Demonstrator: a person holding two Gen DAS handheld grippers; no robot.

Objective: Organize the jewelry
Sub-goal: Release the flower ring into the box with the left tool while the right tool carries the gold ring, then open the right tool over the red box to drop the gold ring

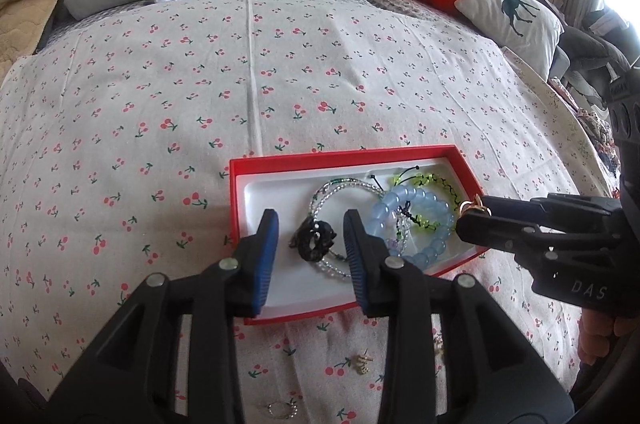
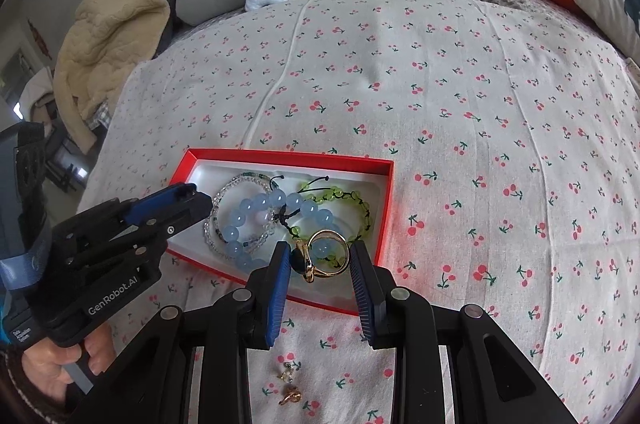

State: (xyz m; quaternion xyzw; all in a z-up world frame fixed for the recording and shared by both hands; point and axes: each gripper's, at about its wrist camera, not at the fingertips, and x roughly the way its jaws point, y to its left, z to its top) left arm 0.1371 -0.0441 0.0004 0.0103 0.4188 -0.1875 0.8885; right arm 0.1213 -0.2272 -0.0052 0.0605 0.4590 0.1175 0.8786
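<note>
The gold ring (image 2: 325, 253) hangs pinched between the pads of the right tool (image 2: 320, 278), over the near right end of the red box (image 2: 288, 157) on the bed (image 2: 460, 96). Under it lie the blue bracelet (image 2: 276, 202), green bracelet (image 2: 348, 200) and clear bracelet (image 2: 230, 190). The left tool (image 1: 308, 256) stands spread over the box's other end, its pads clear of the black piece (image 1: 313, 238) lying between them. Released this close to the wall, the ring could bounce out or bury itself among the beads. Small charms (image 2: 289, 386) remain on the bedspread, easy to snag or press into the soft cloth.
</note>
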